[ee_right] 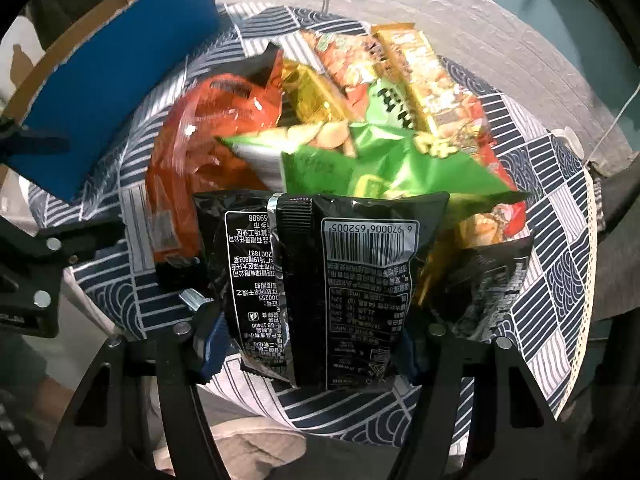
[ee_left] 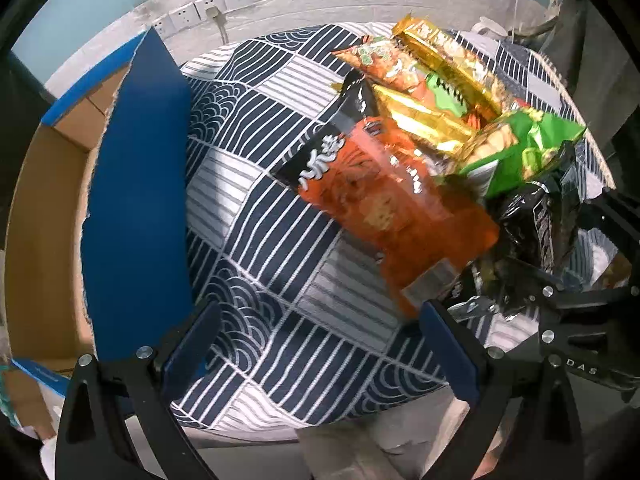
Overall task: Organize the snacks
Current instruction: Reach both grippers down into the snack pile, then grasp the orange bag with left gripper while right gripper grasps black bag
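Jaws of right gripper (ee_right: 308, 344) clamp glossy black snack packet (ee_right: 320, 280), barcode-side up; left gripper (ee_left: 320, 344) gapes.

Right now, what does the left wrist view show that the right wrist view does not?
Only the left wrist view shows the left gripper, open over the patterned cloth with nothing between its fingers, and the brown inside of the cardboard box.

Only the right wrist view shows the printed back and barcode of the black packet, which stands between the right gripper fingers.

Both show the orange packet, green packet, gold packet and wall sockets.
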The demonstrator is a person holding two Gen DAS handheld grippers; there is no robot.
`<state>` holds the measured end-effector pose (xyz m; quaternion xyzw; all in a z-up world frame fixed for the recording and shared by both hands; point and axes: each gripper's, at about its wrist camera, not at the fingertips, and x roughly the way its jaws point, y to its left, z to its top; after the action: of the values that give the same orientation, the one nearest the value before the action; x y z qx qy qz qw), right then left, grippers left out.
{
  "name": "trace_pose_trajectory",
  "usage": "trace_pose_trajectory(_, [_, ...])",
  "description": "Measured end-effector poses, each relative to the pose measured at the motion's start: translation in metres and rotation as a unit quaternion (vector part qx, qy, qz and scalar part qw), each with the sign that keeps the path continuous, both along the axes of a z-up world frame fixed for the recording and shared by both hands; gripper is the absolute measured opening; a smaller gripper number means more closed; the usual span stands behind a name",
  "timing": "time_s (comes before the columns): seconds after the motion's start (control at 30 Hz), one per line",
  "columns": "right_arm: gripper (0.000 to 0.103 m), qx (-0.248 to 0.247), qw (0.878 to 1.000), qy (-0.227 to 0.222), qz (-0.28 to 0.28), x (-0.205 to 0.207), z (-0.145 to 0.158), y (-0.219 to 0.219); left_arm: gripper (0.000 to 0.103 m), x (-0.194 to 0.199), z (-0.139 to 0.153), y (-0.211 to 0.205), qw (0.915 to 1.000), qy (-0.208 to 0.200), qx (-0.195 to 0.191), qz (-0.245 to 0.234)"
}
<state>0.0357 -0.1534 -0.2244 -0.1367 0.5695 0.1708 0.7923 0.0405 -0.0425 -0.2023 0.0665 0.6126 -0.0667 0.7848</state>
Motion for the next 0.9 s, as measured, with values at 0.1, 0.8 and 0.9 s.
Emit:
trace_pose_trajectory(0.1, [0.066, 0.007, 1.0, -0.008, -0.005, 0.001, 0.009, -0.006, 0.101, 0.006, 0.003, -0.002, 0.9997, 0.003, -0.015, 0.017])
trace_pose_trajectory(0.8, [0.066, 0.011, 0.999, -0.014, -0.029, 0.028, 0.026, -0.045, 0.101, 0.07, -0.026, -0.028, 0.9941, 0.045, -0.024, 0.096])
trace_pose_trajectory(0.9, [0.066, 0.006, 1.0, -0.011, -0.025, 0.027, 0.023, -0.044, 0.101, 0.074, -0.033, -0.031, 0.9935, 0.05, -0.03, 0.098])
